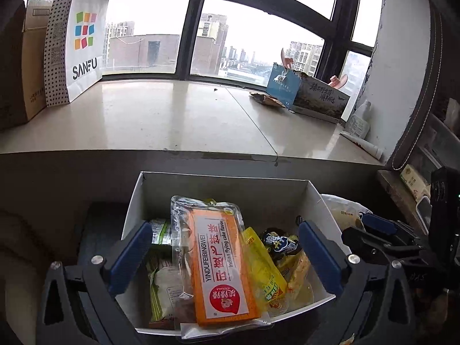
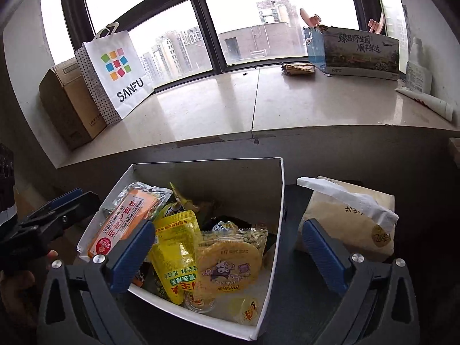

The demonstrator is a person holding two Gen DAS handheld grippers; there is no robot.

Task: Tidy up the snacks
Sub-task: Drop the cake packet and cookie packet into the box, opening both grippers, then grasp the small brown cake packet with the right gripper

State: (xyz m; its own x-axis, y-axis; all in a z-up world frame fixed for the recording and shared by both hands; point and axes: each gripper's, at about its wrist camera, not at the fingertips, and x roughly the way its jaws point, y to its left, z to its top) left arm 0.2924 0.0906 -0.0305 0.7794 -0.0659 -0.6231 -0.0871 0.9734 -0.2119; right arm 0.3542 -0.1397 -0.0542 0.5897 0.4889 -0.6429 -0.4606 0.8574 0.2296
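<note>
The snacks sit heaped in an open white cardboard box [image 1: 224, 184] on a dark surface just below the pale stone window ledge [image 1: 172, 120]. Both grippers hover above the near side of it, and nothing is in either one: the left gripper [image 1: 225, 258] has its blue pads spread wide over the box's middle, and the right gripper [image 2: 227, 254] stands just as wide, with one pad over the box and the other outside its right wall.

On top, toward the left, lies the long orange flying-cake packet in a clear plastic sleeve [image 1: 221, 264]. It looks flat, fairly stiff and light; the glossy film is probably slippery, so a pinch across its narrow width near the middle should hold better than one on the loose sealed end. Beside it to the right is a yellow foil pouch of green peas [image 2: 176, 256], soft and crinkly, likely to buckle; the sealed top edge seems the safest place to take it. The round rice-cracker pack in clear wrap [image 2: 227, 267] is probably brittle and wants a light grip at the rim. Right of the box stands a beige tissue pack [image 2: 353, 215] with a white sheet sticking up.
</note>
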